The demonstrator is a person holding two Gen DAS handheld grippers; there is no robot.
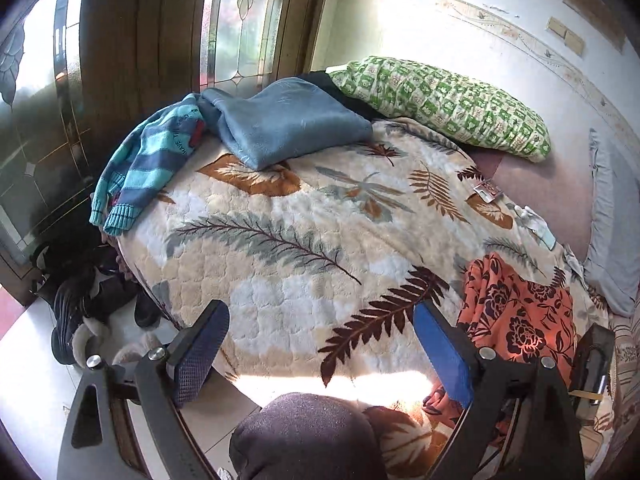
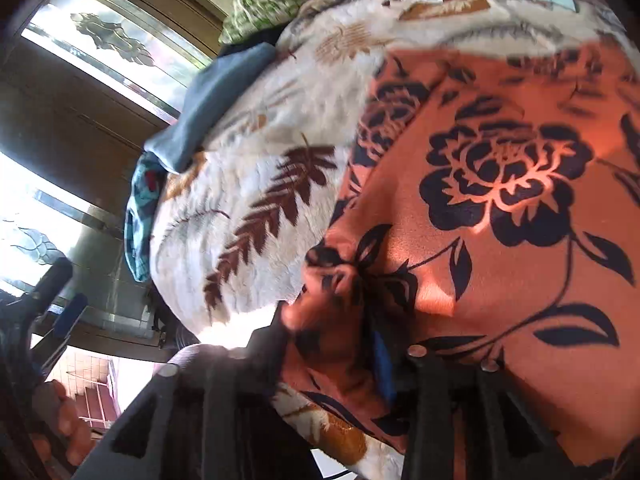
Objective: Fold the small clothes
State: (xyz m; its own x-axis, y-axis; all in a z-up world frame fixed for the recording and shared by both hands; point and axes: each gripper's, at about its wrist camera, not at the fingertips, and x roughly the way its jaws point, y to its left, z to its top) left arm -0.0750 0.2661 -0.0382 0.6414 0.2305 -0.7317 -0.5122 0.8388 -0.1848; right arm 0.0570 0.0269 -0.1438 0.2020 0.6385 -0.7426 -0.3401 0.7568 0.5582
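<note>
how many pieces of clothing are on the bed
3: a striped sweater hanging off the far left edge, a blue fleece beside it, an orange floral garment near right. More may hide under the pillow.

Left tongs (image 1: 320, 344) gape wide; right tongs (image 2: 336, 344) pinch closed.

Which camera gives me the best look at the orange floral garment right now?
The right wrist view: the orange floral garment fills the frame, bunched between the right gripper jaws. The left wrist view shows only a crumpled part at the edge.
</note>
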